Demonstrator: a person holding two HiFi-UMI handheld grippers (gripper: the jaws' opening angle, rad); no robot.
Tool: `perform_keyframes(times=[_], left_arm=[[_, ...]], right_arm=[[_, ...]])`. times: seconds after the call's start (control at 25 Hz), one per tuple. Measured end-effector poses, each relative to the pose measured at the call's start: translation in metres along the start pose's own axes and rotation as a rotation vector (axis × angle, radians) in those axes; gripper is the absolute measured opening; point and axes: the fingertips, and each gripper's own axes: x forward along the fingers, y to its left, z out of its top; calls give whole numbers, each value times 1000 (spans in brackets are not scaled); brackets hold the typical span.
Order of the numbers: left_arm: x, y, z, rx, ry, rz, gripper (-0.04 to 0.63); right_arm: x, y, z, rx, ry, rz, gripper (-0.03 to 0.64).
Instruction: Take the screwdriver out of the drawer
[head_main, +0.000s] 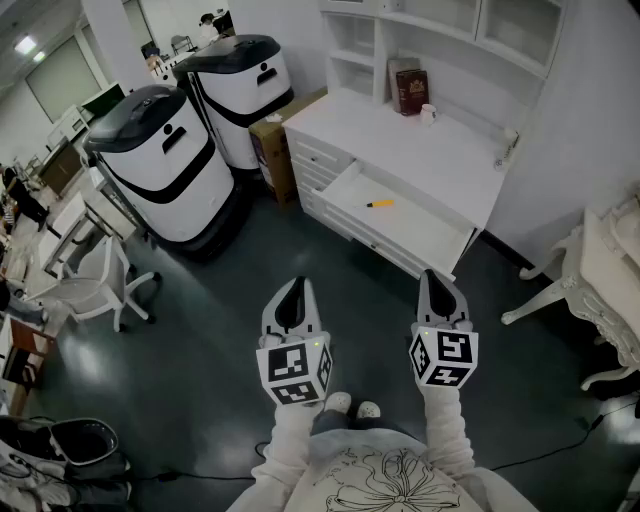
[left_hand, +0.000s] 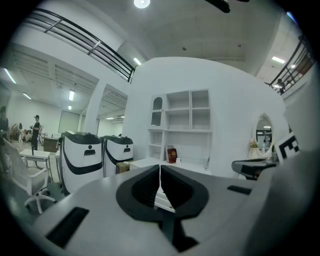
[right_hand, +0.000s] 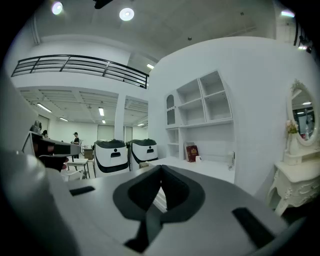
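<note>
A yellow-handled screwdriver lies in the pulled-out top drawer of a white desk. Both grippers hang in the air well short of the desk, side by side over the dark floor. My left gripper is shut with nothing in it, its jaws meeting. My right gripper is also shut and empty, its tip nearest the drawer's front right corner. From both gripper views the screwdriver is hidden behind the jaws.
The white desk top carries a red book and a small cup under a shelf unit. Two large white-and-black machines stand to the left beside a cardboard box. A white chair and an ornate table flank the floor.
</note>
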Motion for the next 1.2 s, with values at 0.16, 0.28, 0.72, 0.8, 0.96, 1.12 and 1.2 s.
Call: perform_keyframes(times=[0.16, 0.28, 0.72, 0.8, 0.96, 1.12, 1.2], left_arm=[[1, 4, 4, -3, -5, -1, 10], [3, 6, 3, -2, -7, -6, 10], [21, 29, 2, -8, 9, -38, 9], [25, 35, 2, -5, 14, -49, 9], [35, 47, -1, 1, 16, -72, 10], [45, 57, -5, 2, 32, -91, 11], [49, 61, -8, -2, 43, -96, 9]], right_arm=[[3, 3, 2, -1, -4, -1, 3], [5, 4, 1, 0, -4, -4, 3], [23, 18, 1, 38, -10, -36, 3], [28, 23, 1, 39, -11, -44, 3], [38, 32, -3, 36, -10, -61, 3], [46, 40, -6, 35, 0, -76, 3], [47, 42, -8, 34, 9, -82, 3]])
